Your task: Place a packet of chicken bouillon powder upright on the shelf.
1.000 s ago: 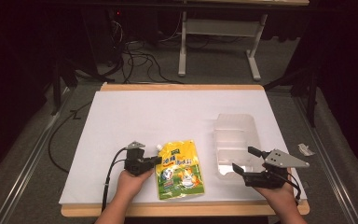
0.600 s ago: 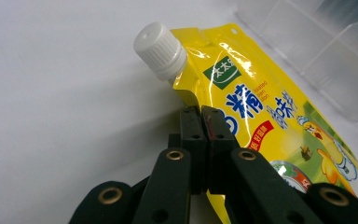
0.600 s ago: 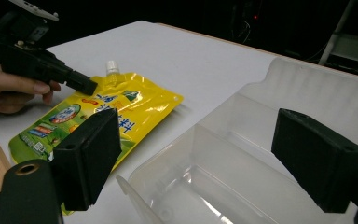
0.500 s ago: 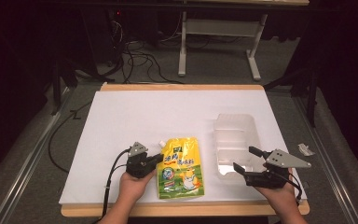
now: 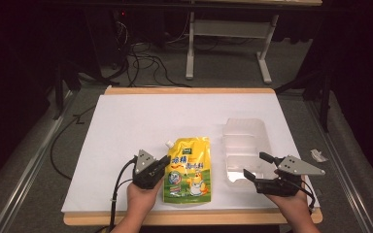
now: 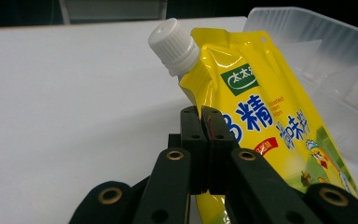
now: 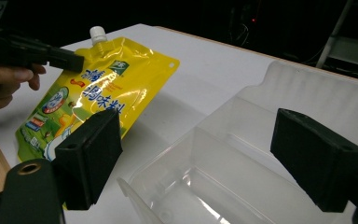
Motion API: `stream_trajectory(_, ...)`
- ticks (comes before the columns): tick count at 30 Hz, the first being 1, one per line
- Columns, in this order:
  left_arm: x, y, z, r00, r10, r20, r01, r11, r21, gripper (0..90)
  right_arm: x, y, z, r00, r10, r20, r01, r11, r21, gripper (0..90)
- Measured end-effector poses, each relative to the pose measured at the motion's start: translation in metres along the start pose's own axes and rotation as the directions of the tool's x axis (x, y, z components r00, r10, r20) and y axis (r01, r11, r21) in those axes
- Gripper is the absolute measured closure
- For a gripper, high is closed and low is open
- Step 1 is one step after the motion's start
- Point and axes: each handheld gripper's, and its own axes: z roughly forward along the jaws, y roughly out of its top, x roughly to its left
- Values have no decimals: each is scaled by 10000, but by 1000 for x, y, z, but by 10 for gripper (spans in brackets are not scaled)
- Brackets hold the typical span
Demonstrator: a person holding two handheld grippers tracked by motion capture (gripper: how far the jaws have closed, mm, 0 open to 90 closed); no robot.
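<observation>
A yellow spouted pouch with a white cap is at the near middle of the white table top. My left gripper is shut on the pouch's left edge and holds that side tilted up off the table. In the left gripper view the jaws are pressed together with the pouch running off to their right. My right gripper stands open at the near end of a clear plastic container. Its pads straddle the container's near corner without pressing on it.
A small crumpled scrap lies just off the table's right edge. Cables and a metal stand are on the floor behind the table. The wooden front edge runs close under both hands.
My left gripper has risen and moved a little to the right with the pouch, whose left side has lifted. The right gripper has kept still.
</observation>
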Motion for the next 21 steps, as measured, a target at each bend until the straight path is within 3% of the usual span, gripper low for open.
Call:
stream_trajectory(4,-9,3,-7,9994,338,-104,-343,9976,-608,892,2,1,-1,10000,15,-20,-15,10000,-82,168)
stream_trajectory(9,-21,6,-17,9963,852,-83,-856,9886,-1241,891,5,3,-2,9999,-67,-130,65,9998,-176,168)
stream_trajectory(21,-32,7,-30,9884,1515,-139,-1517,9738,-1697,891,19,13,7,9975,185,-682,-193,9998,-106,145)
